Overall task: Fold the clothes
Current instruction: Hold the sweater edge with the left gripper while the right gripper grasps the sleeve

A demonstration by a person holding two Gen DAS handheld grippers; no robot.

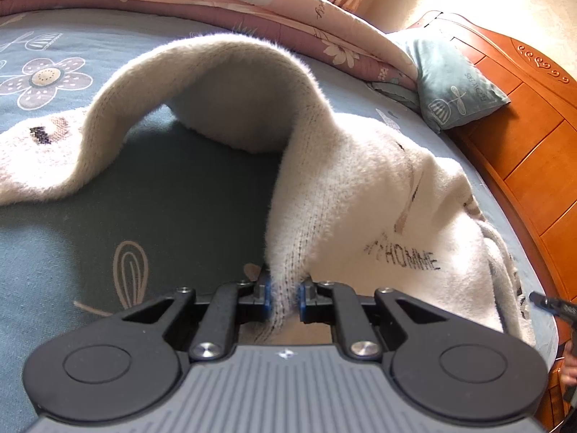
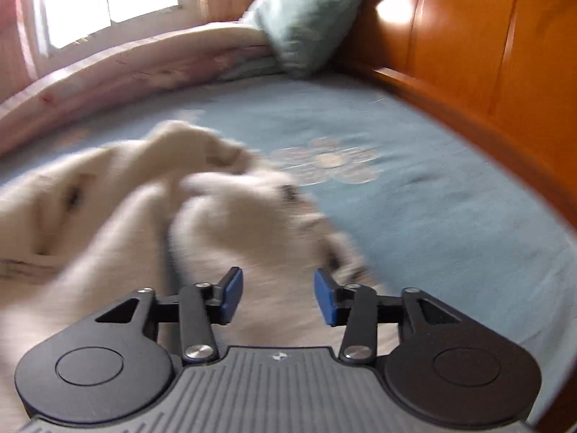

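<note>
On the blue bedsheet [image 1: 90, 223], left gripper [image 1: 283, 294] pinches the sweater [image 1: 360, 198]; right gripper [image 2: 277, 297] spread, blurred.

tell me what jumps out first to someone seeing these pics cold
A fluffy white sweater sprawls over the blue flowered bedsheet, one part lifted in an arch. The left hand-held gripper pinches its knitted edge at the bottom of its view, while the right hand-held gripper hovers open over the blurred sweater. Behind, a teal pillow leans on the orange wooden headboard.
</note>
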